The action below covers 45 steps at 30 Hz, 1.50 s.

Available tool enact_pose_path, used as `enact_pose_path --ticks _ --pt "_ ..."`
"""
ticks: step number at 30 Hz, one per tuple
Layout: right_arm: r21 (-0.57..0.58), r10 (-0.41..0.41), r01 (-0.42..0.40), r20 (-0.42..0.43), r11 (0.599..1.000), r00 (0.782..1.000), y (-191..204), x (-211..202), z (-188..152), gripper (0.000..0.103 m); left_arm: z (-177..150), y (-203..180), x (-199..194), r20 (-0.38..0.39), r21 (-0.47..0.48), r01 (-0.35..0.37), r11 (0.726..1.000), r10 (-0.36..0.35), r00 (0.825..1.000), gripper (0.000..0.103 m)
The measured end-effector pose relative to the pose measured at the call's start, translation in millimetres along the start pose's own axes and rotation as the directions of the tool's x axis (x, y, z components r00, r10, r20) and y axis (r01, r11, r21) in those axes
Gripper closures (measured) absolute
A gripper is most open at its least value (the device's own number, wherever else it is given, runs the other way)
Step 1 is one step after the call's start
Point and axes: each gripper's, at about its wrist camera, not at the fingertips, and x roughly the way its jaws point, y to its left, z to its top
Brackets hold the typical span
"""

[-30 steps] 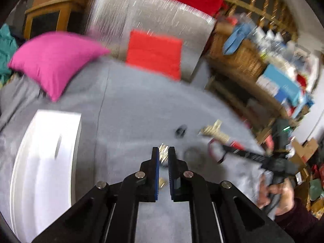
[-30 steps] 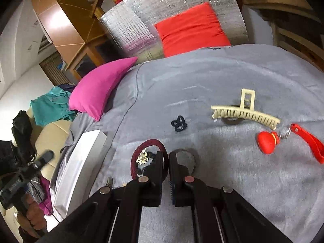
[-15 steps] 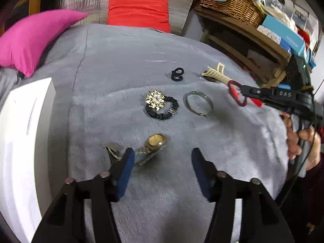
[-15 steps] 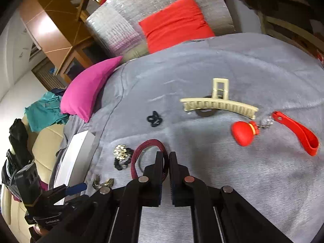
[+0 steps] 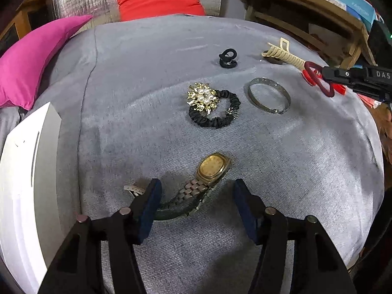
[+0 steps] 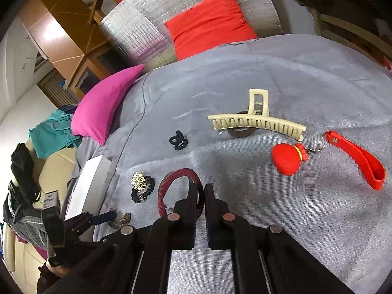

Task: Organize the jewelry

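The left claw [image 5: 196,204] hangs spread over the watch [image 5: 208,174] on the grey bed [image 5: 147,73]; its jaws have just been closing a little, with the metal band between them but the pads [image 5: 152,201] not yet pressing on it. The gold face lies at 12 o'clock from the claw, the folded band running back toward 7 o'clock under the left pad. The right claw [image 6: 201,191] is pressed together on a dark red bangle [image 6: 171,178], which it holds above the bed. Well beyond the watch, at 12 o'clock, lie a scrunchie [image 5: 215,112] with a pearl brooch [image 5: 202,96] and, just at 3 o'clock of it, a silver bangle [image 5: 268,95]. A white box [image 5: 19,171] sits at 9 o'clock, probably the destination. To grip well, I would lower until both pads straddle the band close behind the case, where the links are stacked and stiff, then close squarely. Pinching only loose links risks the heavy face swinging or slipping; pressing too deep would catch the soft cover.
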Motion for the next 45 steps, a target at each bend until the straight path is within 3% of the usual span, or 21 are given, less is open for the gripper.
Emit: enact_pose_path --ticks 1,4,7,14,26,29,31,33,35,36,37,39,42,45 --pt "-0.001 0.002 -0.002 -0.001 1.000 1.000 1 1 0 0.096 2 -3 2 0.002 0.010 0.006 1.000 -0.006 1.000 0.061" --pt "-0.005 0.006 -0.006 0.002 1.000 1.000 5 1 -1 0.096 2 -11 -1 0.003 0.039 0.019 0.999 -0.019 1.000 0.083" --pt "-0.009 0.014 -0.013 0.005 1.000 1.000 8 1 -2 0.096 3 -13 -2 -0.003 0.029 0.035 0.999 -0.034 0.999 0.091" --pt "-0.042 0.021 -0.020 0.018 0.999 1.000 22 1 -5 0.096 8 -10 -14 0.025 -0.044 0.049 0.998 -0.048 0.999 0.096" --pt "-0.062 0.035 -0.034 0.019 0.998 0.999 40 7 -9 0.096 11 -6 -56 0.153 -0.096 0.084 0.992 -0.069 0.986 0.100" --pt "-0.067 0.035 -0.034 0.015 0.997 0.999 42 7 -10 0.096 8 -4 -56 0.141 -0.083 0.076 0.994 -0.064 0.988 0.100" --pt "-0.063 0.035 -0.034 0.013 0.997 0.999 41 8 -10 0.096 2 -10 -50 0.086 -0.039 0.119 0.992 -0.115 0.990 0.100" --pt "-0.063 0.032 -0.031 0.013 0.998 0.999 40 8 -10 0.096 -5 -17 -47 0.050 0.006 0.055 0.998 -0.055 0.997 0.100" --pt "-0.062 0.029 -0.028 0.015 0.998 0.999 37 6 -9 0.096 -9 -19 -43 0.022 0.026 0.039 0.999 -0.040 0.999 0.096" --pt "-0.060 0.028 -0.027 0.015 0.998 1.000 36 6 -9 0.096 -12 -17 -41 0.010 0.016 0.038 0.999 -0.038 0.999 0.083" --pt "-0.057 0.026 -0.025 0.015 0.998 1.000 34 5 -9 0.096 -15 -15 -40 0.001 0.004 0.046 0.999 -0.046 0.999 0.061" --pt "-0.051 0.027 -0.026 0.013 0.998 1.000 31 4 -9 0.096 -17 -11 -41 0.016 -0.025 0.061 0.998 -0.060 0.998 0.040" --pt "-0.056 0.028 -0.027 0.014 0.998 0.999 30 2 -8 0.096 -15 -9 -51 0.071 -0.052 0.138 0.989 -0.135 0.988 0.035" --pt "-0.049 0.028 -0.027 0.017 0.998 0.999 28 1 -8 0.096 -10 -12 -42 0.053 -0.063 0.089 0.994 -0.086 0.995 0.031"
